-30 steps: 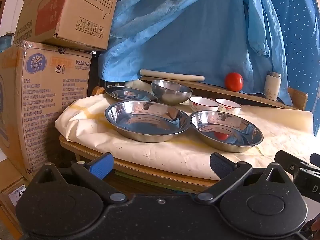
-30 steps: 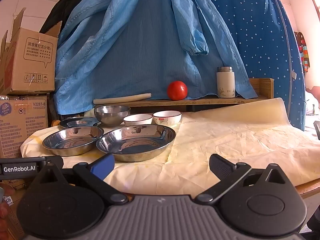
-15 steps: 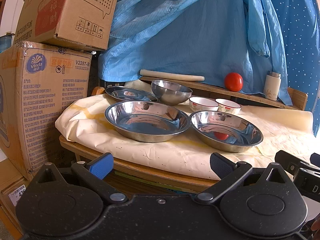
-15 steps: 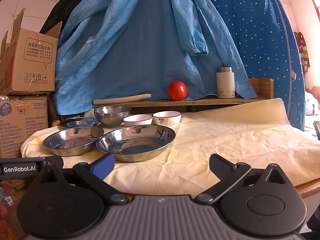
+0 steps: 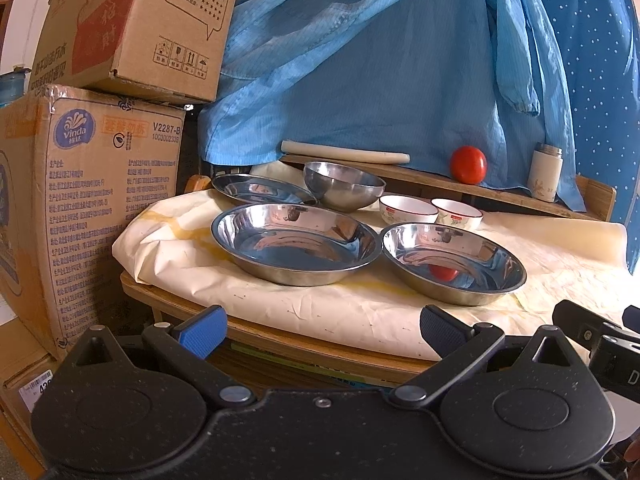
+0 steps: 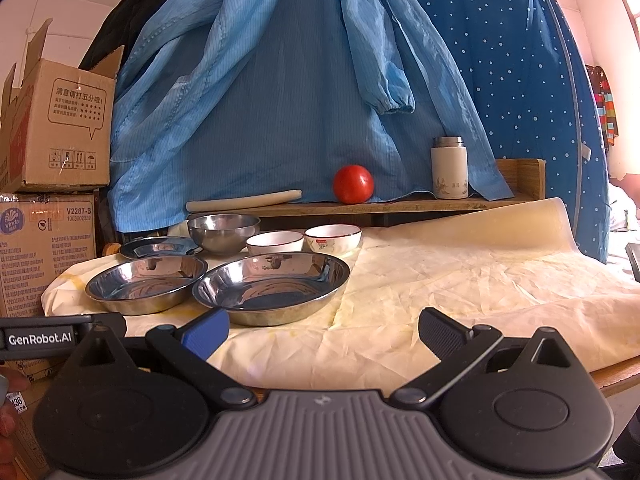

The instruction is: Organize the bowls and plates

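Plates and bowls are sitting unsorted on the paper-covered tabletop (image 6: 460, 280) as both claws are hovering short of its near edge, released and carrying nothing. Left claw (image 5: 320, 326) is facing two deep steel plates (image 5: 295, 242) (image 5: 454, 262) lying rim to rim; right claw (image 6: 322, 330) is facing the nearer one (image 6: 272, 286). Behind them are lying a shallower steel plate (image 5: 262, 189), a round steel bowl (image 5: 342, 189) and two white red-rimmed ceramic bowls (image 5: 408, 208) (image 5: 456, 213). Risks ahead, likely: polished steel rims slipping from a pinch, a dragged plate rucking the loose paper, or a swung plate knocking the ceramic bowls just beyond
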